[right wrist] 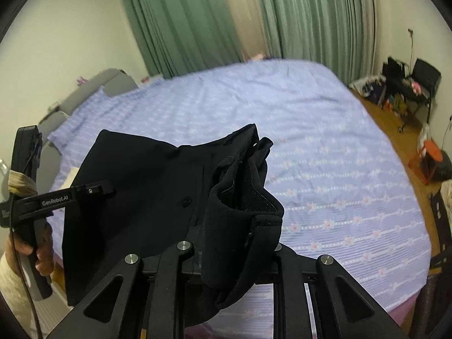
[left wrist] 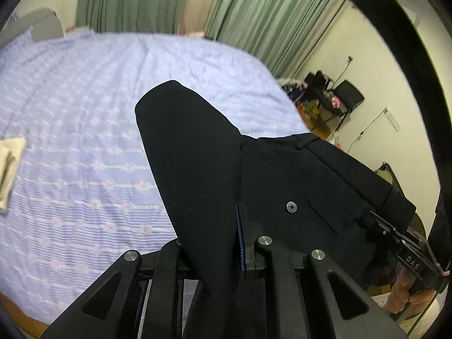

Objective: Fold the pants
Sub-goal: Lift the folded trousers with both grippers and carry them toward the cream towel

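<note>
The lilac bedspread (right wrist: 325,152) lies broad and bare ahead of both grippers. A cream folded cloth (left wrist: 10,166) sits at its left edge, and the black pants (left wrist: 192,152) hang close in front, blocking the near view.

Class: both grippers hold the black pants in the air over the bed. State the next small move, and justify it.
Probably lower both grippers together toward the lilac striped bedsheet. The black fabric pants hang bunched in the left gripper and the right gripper, off the bed, so they need laying flat before any fold.

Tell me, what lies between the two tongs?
The black pants span it, gripped by the left tongs and the right tongs, in the right wrist view.
</note>
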`<state>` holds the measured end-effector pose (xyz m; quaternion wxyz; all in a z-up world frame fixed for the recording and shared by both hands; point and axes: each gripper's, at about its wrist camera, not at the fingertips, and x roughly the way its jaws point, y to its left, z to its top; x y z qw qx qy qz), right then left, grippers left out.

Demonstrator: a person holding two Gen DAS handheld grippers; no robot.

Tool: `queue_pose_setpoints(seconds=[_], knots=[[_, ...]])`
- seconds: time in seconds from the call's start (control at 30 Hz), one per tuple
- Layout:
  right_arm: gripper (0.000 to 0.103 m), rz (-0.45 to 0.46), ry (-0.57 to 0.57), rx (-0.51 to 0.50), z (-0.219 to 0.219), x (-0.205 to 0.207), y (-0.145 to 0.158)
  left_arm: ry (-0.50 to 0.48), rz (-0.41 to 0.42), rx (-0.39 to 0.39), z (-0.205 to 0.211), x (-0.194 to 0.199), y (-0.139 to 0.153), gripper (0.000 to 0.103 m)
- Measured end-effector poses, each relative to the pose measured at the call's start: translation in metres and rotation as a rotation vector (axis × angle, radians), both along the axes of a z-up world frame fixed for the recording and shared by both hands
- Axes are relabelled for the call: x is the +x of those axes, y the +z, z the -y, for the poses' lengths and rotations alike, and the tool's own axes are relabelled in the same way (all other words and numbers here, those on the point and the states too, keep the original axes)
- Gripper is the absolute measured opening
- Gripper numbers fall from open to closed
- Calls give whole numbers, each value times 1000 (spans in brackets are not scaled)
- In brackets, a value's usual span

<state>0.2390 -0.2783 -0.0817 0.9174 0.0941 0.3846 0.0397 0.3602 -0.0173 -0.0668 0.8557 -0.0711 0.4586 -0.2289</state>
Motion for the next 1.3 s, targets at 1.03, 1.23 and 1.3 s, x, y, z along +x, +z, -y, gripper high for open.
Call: queue_pose_setpoints(seconds=[1.03,1.23,1.3], knots=[[20,223,217,-31,-195,-57,78,167,206,19,-204,-120,82,16],[20,199,186,-1,-272,-47,71,158,205,49,-268,-105,82,15],[20,184,202,11,-290,-40,69,166,202,58,-293,-108,85,15]])
